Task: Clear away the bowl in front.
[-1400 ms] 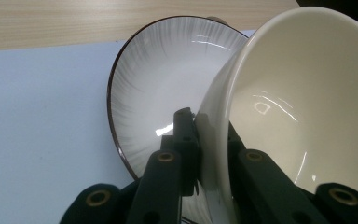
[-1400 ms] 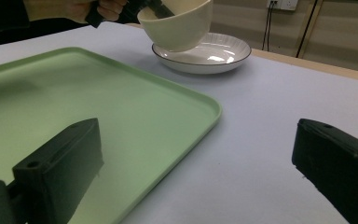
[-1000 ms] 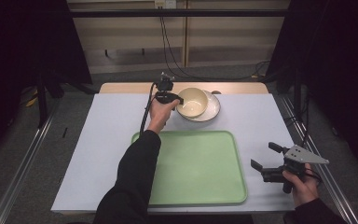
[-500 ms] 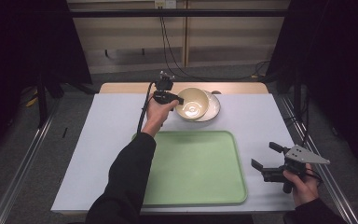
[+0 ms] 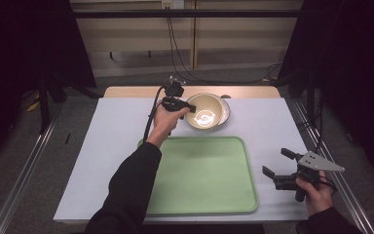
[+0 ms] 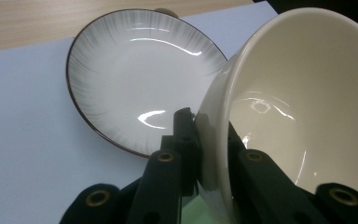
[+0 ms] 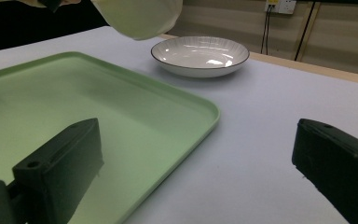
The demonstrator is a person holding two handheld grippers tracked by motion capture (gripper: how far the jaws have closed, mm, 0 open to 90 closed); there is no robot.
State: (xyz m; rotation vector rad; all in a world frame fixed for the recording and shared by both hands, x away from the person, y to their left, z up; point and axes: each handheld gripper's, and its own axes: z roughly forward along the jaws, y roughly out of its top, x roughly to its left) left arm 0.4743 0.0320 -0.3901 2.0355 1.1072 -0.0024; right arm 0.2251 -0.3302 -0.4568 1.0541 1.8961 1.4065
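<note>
We held the R gripper (image 5: 278, 165) nearest, fingers apart w/ nothing between, parked on the table (image 5: 102, 146) right of the green tray (image 5: 204, 180), prob. on standby. Farther out, L gripper (image 5: 189, 105) fingers were clamped on the cream bowl (image 5: 204, 111) rim, bowl tilted, lifted clear above the striped plate (image 7: 200, 55), likely headed for the tray.

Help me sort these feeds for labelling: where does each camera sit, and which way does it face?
High view: above the person's side, facing forward and down on the table; both forearms, left tool, right tool.
Left gripper view: on the left tool, looking along jaws clamping the cream bowl rim, above the plate.
Right gripper view: on the right tool, low, facing across the green tray; open jaws.
All share bowl and plate.
</note>
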